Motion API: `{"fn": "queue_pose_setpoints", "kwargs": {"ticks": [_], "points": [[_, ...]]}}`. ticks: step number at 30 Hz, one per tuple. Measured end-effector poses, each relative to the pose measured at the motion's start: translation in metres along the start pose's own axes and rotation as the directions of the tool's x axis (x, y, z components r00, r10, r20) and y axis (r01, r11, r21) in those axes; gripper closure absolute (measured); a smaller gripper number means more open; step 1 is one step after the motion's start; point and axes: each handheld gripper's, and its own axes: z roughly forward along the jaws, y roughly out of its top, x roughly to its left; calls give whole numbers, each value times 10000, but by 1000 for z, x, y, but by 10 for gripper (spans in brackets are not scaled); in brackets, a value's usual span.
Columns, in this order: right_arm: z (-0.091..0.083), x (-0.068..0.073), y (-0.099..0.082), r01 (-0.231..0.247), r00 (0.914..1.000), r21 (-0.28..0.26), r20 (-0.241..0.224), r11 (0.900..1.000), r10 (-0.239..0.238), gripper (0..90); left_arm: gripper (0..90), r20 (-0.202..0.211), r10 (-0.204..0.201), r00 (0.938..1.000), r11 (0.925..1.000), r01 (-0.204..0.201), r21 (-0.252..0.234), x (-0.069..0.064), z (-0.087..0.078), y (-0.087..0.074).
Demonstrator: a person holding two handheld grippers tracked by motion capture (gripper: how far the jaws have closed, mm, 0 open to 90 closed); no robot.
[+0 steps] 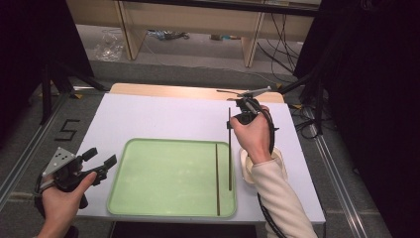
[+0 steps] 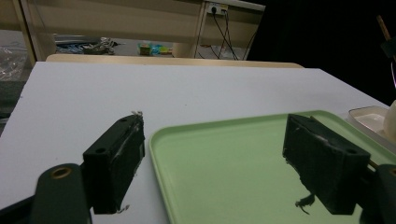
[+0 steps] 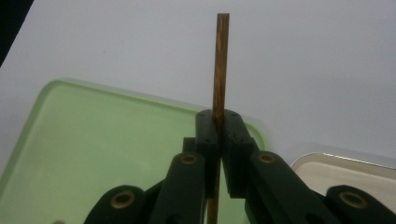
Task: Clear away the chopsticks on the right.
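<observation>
Over the green tray: right gripper pinches a thin stick.
Left gripper jaws wide, nothing between; second stick lies in tray.

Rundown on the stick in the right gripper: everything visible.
The stick is thin, straight and dark brown, wood-like with a blunt squared tip. The right gripper is shut on it, pads pressing both sides, part of its length reaching past the jaws. In the high view it lies lengthwise over the right part of the green tray, beside a second similar stick lying in the tray. Whether its near end touches the tray is unclear.
</observation>
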Motion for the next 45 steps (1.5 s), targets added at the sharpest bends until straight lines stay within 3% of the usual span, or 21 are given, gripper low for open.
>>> {"fn": "queue_pose_setpoints", "kwargs": {"ticks": [2,6,7,8,9,14,15,18,20,26,28,32,37,38,39,40,41,42,43,45], "points": [[-1,2,0,-217,9998,34,-43,9998,218,874,207,6,-12,10000,10000,12,5,-1,0,0],[-1,2,0,-210,9998,114,64,9997,209,874,209,28,-10,10000,10000,10,-14,0,0,0],[0,0,0,6,10000,98,35,10000,-7,874,209,22,-10,10000,10000,10,-37,0,-1,0],[0,1,0,-185,9998,186,55,9997,184,874,209,15,-11,10000,10000,11,-55,0,-1,1],[0,0,0,-50,10000,167,85,9998,48,874,210,12,0,10000,10000,0,-60,0,-1,1],[3,0,-1,-247,9996,445,111,9987,243,874,209,71,-117,9999,9999,117,-4,-1,0,0],[5,-2,-1,74,9999,381,111,9992,-78,874,210,63,-115,9999,9999,115,0,-1,-1,0],[5,2,-1,-507,9986,596,202,9969,496,874,210,57,-121,9999,9999,121,18,-2,-1,0],[7,0,-1,-317,9994,606,137,9977,309,874,210,72,-116,9999,9999,116,13,-1,-1,0],[9,2,-1,-518,9986,856,130,9950,508,874,212,91,-156,9998,9999,156,55,-1,0,-1],[11,-1,-1,-275,9996,803,75,9964,270,874,212,93,-138,9999,9999,138,53,-1,0,0],[11,3,-2,-631,9980,1092,170,9920,616,874,213,92,-121,9999,9999,121,35,-1,-1,0],[15,2,-3,-610,9980,1400,223,9883,584,874,215,87,-133,9999,9999,132,59,-1,0,0],[17,3,-2,-808,9966,1467,298,9859,772,874,215,90,-132,9999,9999,132,63,-1,0,0],[19,0,-2,-539,9984,1449,240,9880,510,874,215,93,-134,9999,9999,134,64,-1,0,0],[21,1,-2,-670,9975,1428,295,9875,635,874,215,94,-136,9999,9999,135,62,-1,0,0],[23,-2,-3,-447,9989,1366,216,9896,421,874,216,95,-134,9999,9999,133,64,-1,0,0],[22,0,-2,-837,9963,1692,330,9820,792,874,216,93,-130,9999,9999,129,72,-1,-1,0],[24,-1,-3,-630,9978,1662,304,9841,587,874,216,101,-124,9999,9999,123,75,-1,-1,0],[25,1,-3,-905,9957,1859,364,9784,852,874,216,116,-108,9999,9999,107,64,-2,-1,0]]}}
